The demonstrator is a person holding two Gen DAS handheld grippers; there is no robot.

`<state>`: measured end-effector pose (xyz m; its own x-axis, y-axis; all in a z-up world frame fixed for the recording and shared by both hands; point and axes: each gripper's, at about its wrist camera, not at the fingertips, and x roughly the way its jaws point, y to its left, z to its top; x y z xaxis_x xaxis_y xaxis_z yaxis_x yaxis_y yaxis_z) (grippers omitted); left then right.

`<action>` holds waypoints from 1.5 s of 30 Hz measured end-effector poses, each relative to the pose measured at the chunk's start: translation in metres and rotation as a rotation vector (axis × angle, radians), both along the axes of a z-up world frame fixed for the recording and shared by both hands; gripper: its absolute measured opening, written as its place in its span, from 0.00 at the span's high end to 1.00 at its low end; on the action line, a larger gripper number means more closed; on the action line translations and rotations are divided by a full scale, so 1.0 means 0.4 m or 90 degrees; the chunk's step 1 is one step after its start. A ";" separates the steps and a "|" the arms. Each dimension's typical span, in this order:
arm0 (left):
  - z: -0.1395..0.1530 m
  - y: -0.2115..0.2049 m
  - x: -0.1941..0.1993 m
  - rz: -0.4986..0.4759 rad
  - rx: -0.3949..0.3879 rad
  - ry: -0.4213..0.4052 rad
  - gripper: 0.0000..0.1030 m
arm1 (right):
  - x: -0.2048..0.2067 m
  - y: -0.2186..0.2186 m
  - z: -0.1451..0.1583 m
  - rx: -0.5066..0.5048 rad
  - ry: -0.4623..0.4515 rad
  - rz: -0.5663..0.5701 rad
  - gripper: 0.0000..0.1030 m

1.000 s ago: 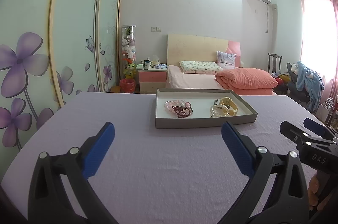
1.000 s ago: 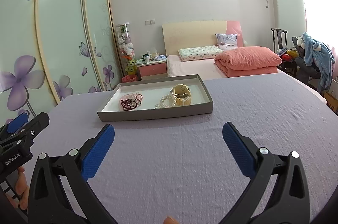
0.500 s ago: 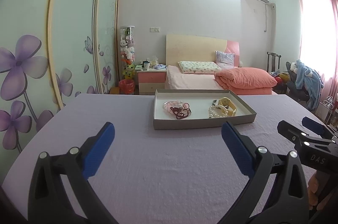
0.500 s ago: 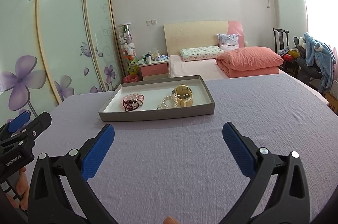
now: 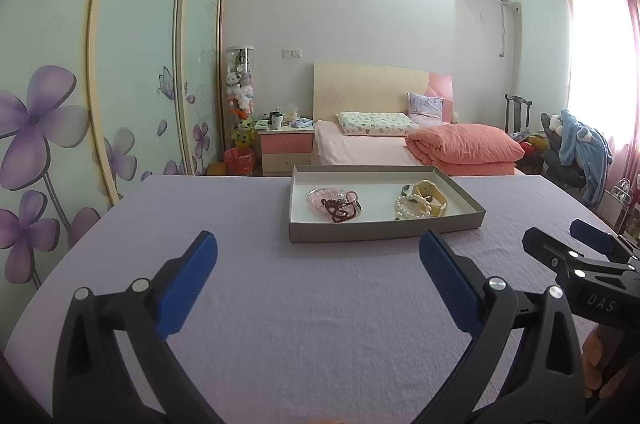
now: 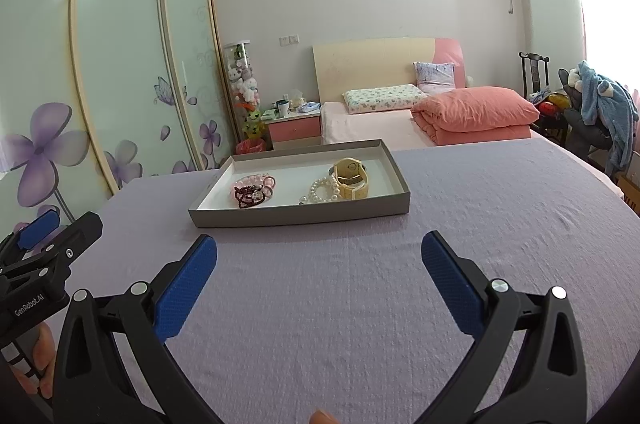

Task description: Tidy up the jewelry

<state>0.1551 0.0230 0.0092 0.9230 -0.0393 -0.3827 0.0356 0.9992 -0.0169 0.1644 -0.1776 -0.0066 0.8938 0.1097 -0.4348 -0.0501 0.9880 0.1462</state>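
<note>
Lilac cloth covers the bench [image 5: 320,324], where a grey tray [image 5: 384,230] already holds pink and dark bead bracelets [image 5: 334,204], pearls [image 5: 410,207] and a yellow watch [image 6: 352,178]. Both the left claw [image 5: 318,284] and the right claw [image 6: 319,284] hang spread and empty, well short of it; whether sorting is finished or pending, I cannot tell.

I see a tabletop [image 5: 320,304] under a lilac cloth; only a shallow grey tray [image 5: 384,230] of jewelry rests on it, near its far edge.

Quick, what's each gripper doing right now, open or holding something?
Left gripper: open, holding nothing.
Right gripper: open, holding nothing.
</note>
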 end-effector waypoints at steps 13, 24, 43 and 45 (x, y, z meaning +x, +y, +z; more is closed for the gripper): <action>-0.013 0.004 -0.002 0.004 0.004 0.003 0.04 | 0.001 0.003 -0.004 0.000 0.000 0.003 0.02; -0.014 0.001 -0.002 0.003 0.005 0.004 0.04 | 0.001 0.003 -0.003 0.001 0.001 0.003 0.02; -0.025 -0.004 -0.008 -0.006 0.004 0.007 0.04 | -0.003 0.004 -0.014 0.002 0.002 0.005 0.02; -0.026 -0.005 -0.009 -0.006 0.005 0.006 0.04 | -0.003 0.004 -0.014 0.001 0.002 0.004 0.02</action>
<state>0.1517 0.0209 -0.0013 0.9191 -0.0453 -0.3914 0.0451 0.9989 -0.0098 0.1633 -0.1759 -0.0121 0.8915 0.1164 -0.4378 -0.0565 0.9874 0.1476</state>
